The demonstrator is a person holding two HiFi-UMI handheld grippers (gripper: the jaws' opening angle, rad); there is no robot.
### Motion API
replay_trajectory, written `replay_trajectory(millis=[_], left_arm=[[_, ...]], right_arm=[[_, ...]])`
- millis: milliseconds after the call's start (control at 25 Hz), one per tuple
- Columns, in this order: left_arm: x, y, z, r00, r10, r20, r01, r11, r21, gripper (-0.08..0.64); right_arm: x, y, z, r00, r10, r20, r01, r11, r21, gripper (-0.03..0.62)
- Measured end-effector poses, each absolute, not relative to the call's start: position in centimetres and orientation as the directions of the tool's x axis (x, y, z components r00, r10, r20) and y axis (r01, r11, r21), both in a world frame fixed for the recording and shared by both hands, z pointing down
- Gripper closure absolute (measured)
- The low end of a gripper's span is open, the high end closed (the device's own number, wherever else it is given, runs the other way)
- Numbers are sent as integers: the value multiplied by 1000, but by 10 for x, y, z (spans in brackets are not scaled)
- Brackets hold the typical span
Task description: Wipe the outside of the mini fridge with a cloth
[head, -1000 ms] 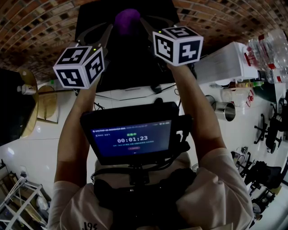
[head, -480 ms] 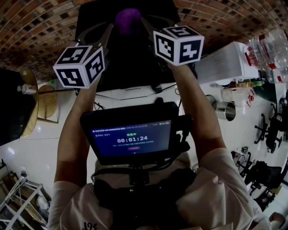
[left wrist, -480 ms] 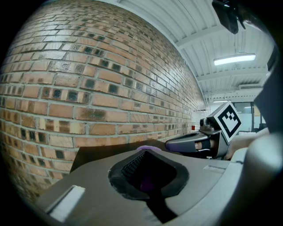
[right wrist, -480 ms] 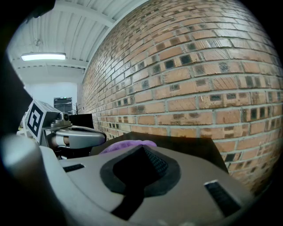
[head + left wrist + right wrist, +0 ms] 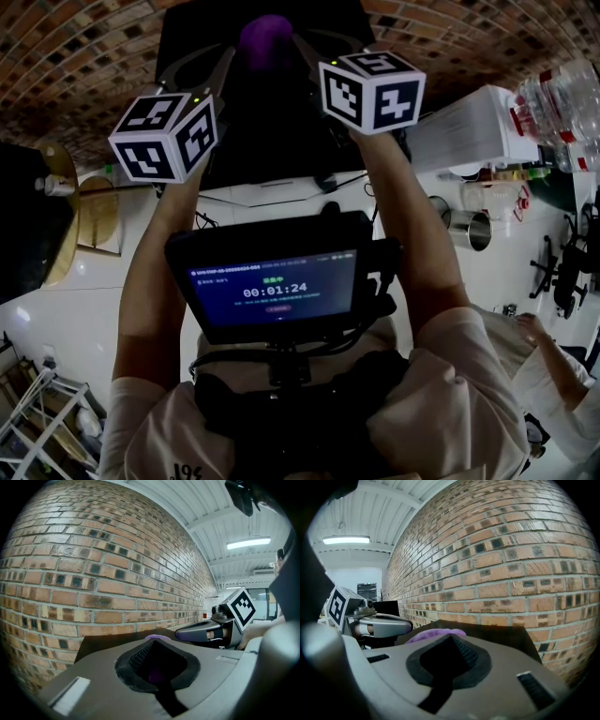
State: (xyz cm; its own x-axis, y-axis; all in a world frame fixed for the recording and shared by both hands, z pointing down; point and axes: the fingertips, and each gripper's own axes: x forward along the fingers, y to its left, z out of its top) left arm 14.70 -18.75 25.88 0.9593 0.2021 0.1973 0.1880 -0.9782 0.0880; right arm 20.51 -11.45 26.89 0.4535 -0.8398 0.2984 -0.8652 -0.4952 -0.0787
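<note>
Left gripper was closed, seemingly nipping an edge of the purple cloth. Right gripper was fully closed just beside it. The cloth lay bunched atop the black mini fridge, likely soft and light, best pinched at a raised fold.

My purple cloth looks soft and fuzzy; the mini fridge has a smooth, dark matt top; the brick wall is rough.
</note>
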Motion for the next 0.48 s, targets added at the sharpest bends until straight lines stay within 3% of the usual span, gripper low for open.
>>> replay_trajectory(millis=[480], left_arm=[[147,-187,258,959,201,198,187,-978,88,552]], right_arm=[[205,-115,267,452,-841,297,-867,-492,-74,580]])
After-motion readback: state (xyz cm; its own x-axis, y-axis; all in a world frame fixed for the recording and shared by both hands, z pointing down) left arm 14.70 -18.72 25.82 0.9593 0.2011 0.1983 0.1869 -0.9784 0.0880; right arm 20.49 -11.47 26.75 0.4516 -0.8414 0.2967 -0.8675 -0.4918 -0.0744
